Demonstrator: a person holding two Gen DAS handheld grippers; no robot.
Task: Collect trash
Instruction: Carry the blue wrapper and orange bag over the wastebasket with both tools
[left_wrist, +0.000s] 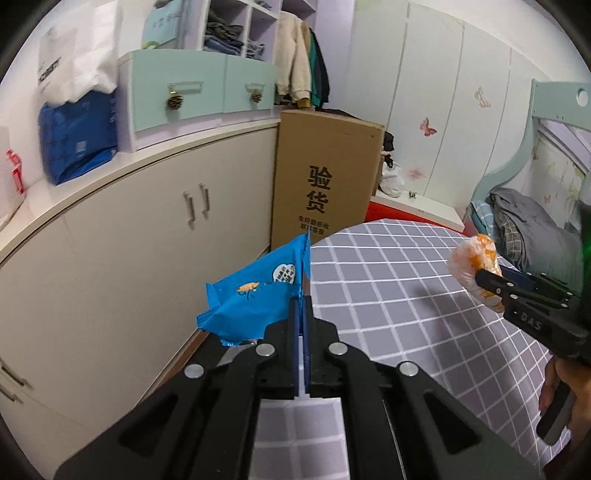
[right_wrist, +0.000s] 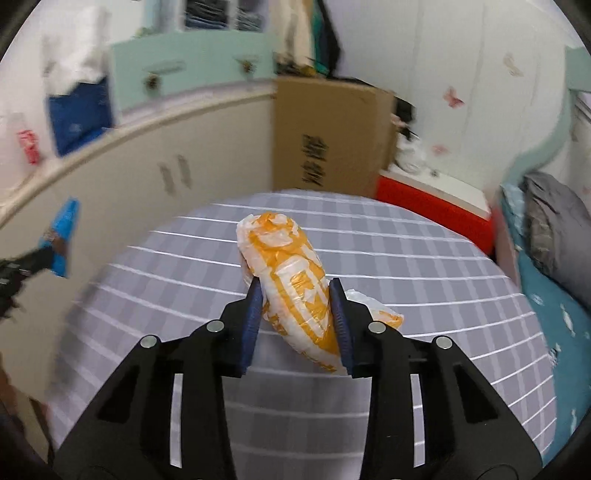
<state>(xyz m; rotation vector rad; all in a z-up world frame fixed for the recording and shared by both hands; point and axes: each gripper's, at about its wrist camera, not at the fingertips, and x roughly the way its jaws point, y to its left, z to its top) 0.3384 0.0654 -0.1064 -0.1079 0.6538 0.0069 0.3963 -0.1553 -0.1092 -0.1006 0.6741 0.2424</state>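
A round table (right_wrist: 424, 258) under a grey checked cloth sits beside cream cabinets (left_wrist: 129, 229) and an upright cardboard box (left_wrist: 325, 173). Above the table, the right tongs (right_wrist: 295, 291) grip an orange-and-white wrapper (right_wrist: 291, 273). The left tongs (left_wrist: 303, 301), closed tight, pinch a blue wrapper (left_wrist: 255, 295) held up over the table's edge.

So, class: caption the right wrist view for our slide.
Right gripper clamps an orange-and-white bag above the checked table.
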